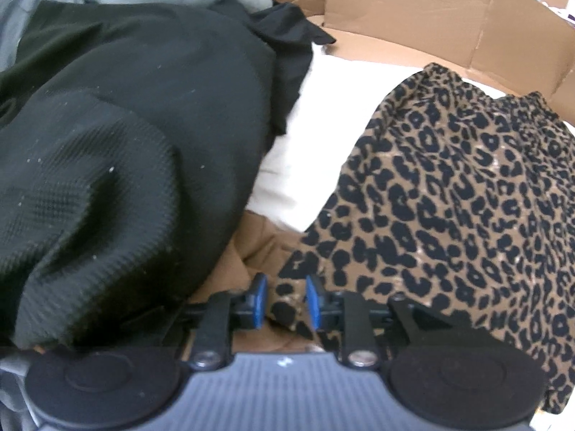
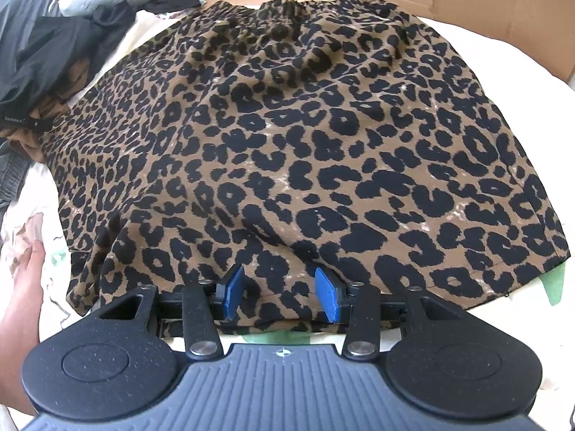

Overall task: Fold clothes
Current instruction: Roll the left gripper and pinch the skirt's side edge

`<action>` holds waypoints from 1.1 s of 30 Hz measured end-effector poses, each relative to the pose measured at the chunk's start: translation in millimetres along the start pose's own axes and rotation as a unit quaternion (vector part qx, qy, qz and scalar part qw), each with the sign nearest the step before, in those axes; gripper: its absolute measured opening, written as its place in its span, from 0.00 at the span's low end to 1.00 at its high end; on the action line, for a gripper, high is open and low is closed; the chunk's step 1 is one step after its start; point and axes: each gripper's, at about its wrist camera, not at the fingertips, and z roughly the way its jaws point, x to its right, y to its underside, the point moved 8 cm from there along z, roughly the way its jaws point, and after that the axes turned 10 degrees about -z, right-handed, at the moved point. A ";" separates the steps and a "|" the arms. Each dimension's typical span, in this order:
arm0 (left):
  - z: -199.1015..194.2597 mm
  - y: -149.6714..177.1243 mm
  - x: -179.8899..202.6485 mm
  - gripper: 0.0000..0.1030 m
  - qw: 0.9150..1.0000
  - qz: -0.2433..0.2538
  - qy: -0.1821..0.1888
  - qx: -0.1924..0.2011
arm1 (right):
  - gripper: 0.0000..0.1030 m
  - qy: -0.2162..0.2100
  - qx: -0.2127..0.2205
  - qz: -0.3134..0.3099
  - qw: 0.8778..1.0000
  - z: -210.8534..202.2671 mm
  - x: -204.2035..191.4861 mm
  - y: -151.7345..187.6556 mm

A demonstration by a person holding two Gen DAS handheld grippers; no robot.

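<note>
cardboard walls [image 2: 485, 3] border a white surface [image 1: 323, 115]. left to right: black garment pile [image 1: 125, 125], then leopard-print garment [image 2: 305, 136] lying flat. left gripper [image 1: 286, 300] released, 1 corner apparently between its pads; right gripper [image 2: 278, 294] released over the near hem. thin, limp, light; pinch both hem corners.

Small white label, black garment [image 2: 21, 119], unreadable

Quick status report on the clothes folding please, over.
Left gripper open, corner of leopard-print garment between its fingers. Right gripper open over the near hem. Garment spread flat. Black clothes pile close on its left side.
</note>
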 end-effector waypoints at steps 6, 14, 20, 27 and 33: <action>6.8 2.7 -1.2 0.30 1.000 0.016 -0.014 -0.003 | 0.49 0.002 -0.002 -0.006 1.000 0.9 -0.7 0.5; 18.3 10.4 -3.6 0.41 0.999 0.034 -0.021 -0.011 | 0.50 0.000 -0.002 -0.005 1.000 0.9 -0.1 3.1; 21.2 15.2 -7.8 0.44 0.999 0.043 -0.010 -0.008 | 0.50 -0.001 0.001 -0.003 1.000 0.1 -1.2 5.5; 14.8 21.6 -6.4 0.39 0.999 0.047 0.001 -0.017 | 0.50 -0.002 0.002 0.001 1.000 -1.6 0.2 6.8; -5.8 12.4 -1.7 0.24 0.998 0.008 0.069 0.008 | 0.50 -0.003 0.004 0.004 1.000 -2.2 2.0 8.3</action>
